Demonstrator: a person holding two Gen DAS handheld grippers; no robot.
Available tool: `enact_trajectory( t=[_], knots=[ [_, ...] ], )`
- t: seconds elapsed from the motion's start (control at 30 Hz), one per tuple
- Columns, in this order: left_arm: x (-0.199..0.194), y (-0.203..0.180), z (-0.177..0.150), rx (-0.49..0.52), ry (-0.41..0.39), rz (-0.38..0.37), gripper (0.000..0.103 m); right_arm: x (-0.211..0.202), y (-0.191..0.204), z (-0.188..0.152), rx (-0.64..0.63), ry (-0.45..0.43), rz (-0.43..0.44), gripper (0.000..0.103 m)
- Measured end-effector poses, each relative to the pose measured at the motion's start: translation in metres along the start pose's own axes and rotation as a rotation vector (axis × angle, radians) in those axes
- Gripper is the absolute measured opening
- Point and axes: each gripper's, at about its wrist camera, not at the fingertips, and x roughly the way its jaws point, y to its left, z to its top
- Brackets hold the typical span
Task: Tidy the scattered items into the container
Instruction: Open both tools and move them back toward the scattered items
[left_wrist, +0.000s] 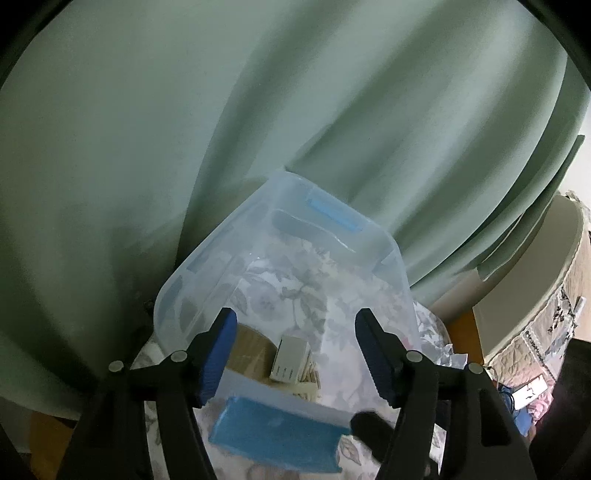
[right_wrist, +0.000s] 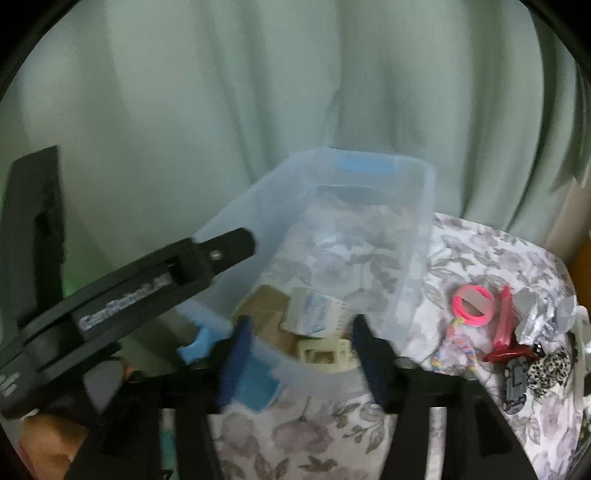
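My left gripper (left_wrist: 295, 354) has its jaws apart with nothing pressed between them; through the gap I look down on a small white box (left_wrist: 290, 356) lying on a brown cardboard piece (left_wrist: 247, 345) inside the clear container (left_wrist: 391, 254). My right gripper (right_wrist: 299, 354) is likewise spread and empty, hanging over the container's near rim, where a cream clip (right_wrist: 325, 352) sits at the wall beside a white packet (right_wrist: 317, 312).

I judge this to be the release step (both drops look done, so the care now is in leaving). I would lift each gripper straight up until the pads clear the rim before swinging sideways, since the thin plastic wall would shove or tip easily if a finger caught it.

The blue latch (left_wrist: 280, 432) at the near edge lies right under my left jaws, so no dipping there. The two grippers are near each other, so I would move one at a time.

Open room is to my right: the floral-covered bench (right_wrist: 498, 247) holds the remaining scatter, pink bands (right_wrist: 472, 301), a red clip (right_wrist: 506, 354) and a leopard-print piece (right_wrist: 550, 365), well apart from the container. The green curtain (right_wrist: 221, 92) closes off the far side.
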Motion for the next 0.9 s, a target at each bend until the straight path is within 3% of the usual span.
enact_trajectory(
  t=[0.3,0.9],
  knots=[
    [-0.033,-0.025,-0.001,0.035,-0.010,0.027,0.070,-0.035,-0.005,-0.012,0.009,-0.040,0.002,0.069],
    [-0.059,-0.149,-0.039,0.343,0.018,-0.040,0.070,-0.144,-0.118,-0.039,0.345,-0.266,-0.079,0.072]
  ],
)
